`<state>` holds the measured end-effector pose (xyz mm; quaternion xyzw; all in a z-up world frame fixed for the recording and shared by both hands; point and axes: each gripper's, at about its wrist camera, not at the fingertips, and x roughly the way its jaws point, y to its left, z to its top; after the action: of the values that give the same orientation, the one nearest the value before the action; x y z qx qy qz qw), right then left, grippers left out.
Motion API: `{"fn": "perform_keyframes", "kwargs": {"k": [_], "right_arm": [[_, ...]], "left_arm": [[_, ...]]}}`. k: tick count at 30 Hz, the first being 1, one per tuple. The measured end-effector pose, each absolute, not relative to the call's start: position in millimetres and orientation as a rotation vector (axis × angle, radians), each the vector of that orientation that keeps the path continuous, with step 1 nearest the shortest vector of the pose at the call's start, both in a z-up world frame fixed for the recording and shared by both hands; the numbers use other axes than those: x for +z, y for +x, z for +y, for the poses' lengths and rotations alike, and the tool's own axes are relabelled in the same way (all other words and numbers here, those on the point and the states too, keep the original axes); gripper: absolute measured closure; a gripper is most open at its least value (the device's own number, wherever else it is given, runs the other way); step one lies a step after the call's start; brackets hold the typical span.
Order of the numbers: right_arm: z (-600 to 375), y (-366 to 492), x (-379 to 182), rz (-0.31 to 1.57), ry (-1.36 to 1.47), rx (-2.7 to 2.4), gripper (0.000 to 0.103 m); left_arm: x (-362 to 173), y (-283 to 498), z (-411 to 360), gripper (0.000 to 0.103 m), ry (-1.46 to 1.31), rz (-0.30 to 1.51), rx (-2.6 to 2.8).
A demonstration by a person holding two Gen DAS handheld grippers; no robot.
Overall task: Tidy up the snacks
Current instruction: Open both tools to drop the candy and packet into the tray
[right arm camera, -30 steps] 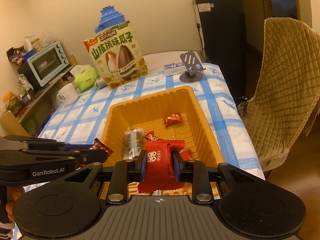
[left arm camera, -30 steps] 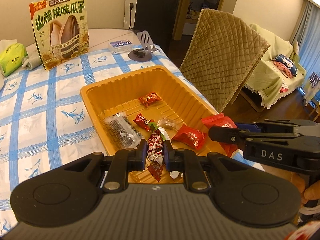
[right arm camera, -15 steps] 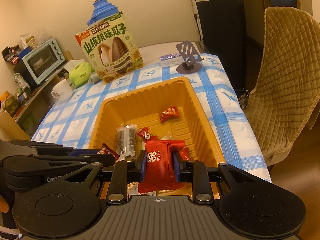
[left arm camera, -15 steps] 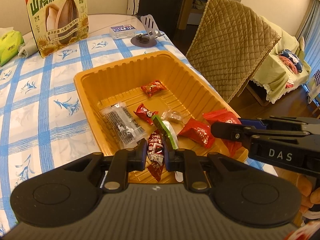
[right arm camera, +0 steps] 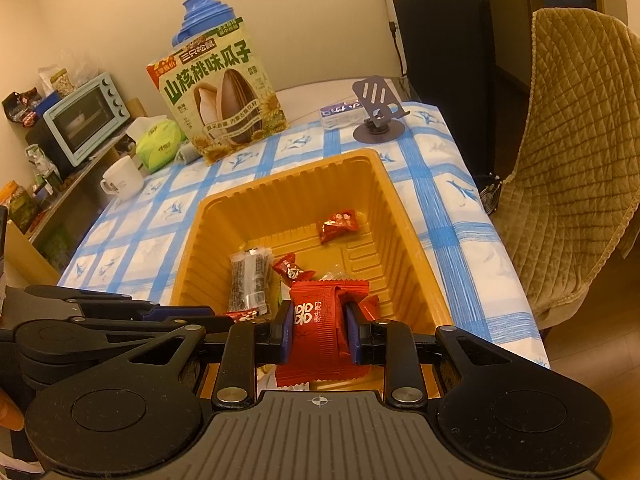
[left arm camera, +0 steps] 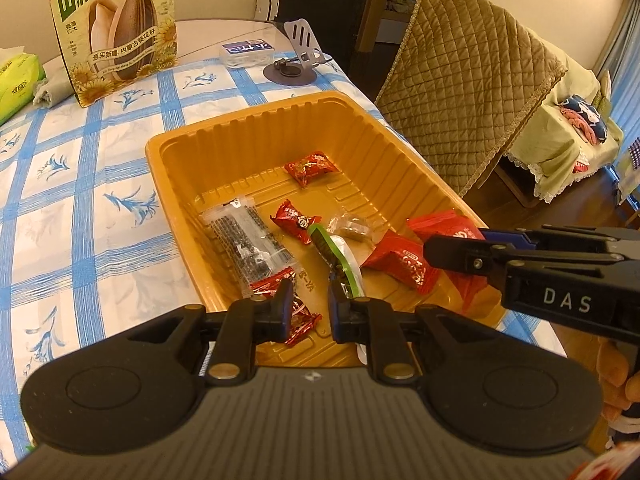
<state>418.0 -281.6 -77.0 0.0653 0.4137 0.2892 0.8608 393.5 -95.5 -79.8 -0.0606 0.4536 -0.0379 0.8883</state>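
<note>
An orange plastic tray (left arm camera: 168, 148) (right arm camera: 280, 176) on the checked tablecloth holds several wrapped snacks: red candies, a clear pack of dark seeds (left arm camera: 248, 244) and a green-edged packet (left arm camera: 336, 256). My left gripper (left arm camera: 310, 300) hangs low over the tray's near end, jaws a narrow gap apart. A small red candy (left arm camera: 302, 320) lies under its left finger, clear of the right pad. My right gripper (right arm camera: 318, 320) is shut on a flat red packet (right arm camera: 320, 312) above the tray's near end. In the left wrist view it reaches in from the right (left arm camera: 444, 252).
A big sunflower-seed bag (left arm camera: 116, 28) stands at the table's back, beside a green tissue pack (right arm camera: 160, 148) and a white mug (right arm camera: 120, 180). A phone stand (left arm camera: 296, 64) sits behind the tray. A quilt-covered chair (left arm camera: 468, 76) stands off the table's right edge.
Both grippers have sunk closer to the tray. The small red candy, held between the left jaws before, now lies by the left finger on the tray floor. The right keeps its packet.
</note>
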Motion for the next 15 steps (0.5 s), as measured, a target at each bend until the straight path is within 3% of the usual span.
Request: {"fn": "perform_keyframes", "kwargs": {"k": [15], "right_arm": [[-269.1, 450.9, -78.3, 0.847, 0.14, 0.631, 0.076]], "left_arm": [[-69.4, 411.7, -82.9, 0.075, -0.124, 0.918, -0.051]]}}
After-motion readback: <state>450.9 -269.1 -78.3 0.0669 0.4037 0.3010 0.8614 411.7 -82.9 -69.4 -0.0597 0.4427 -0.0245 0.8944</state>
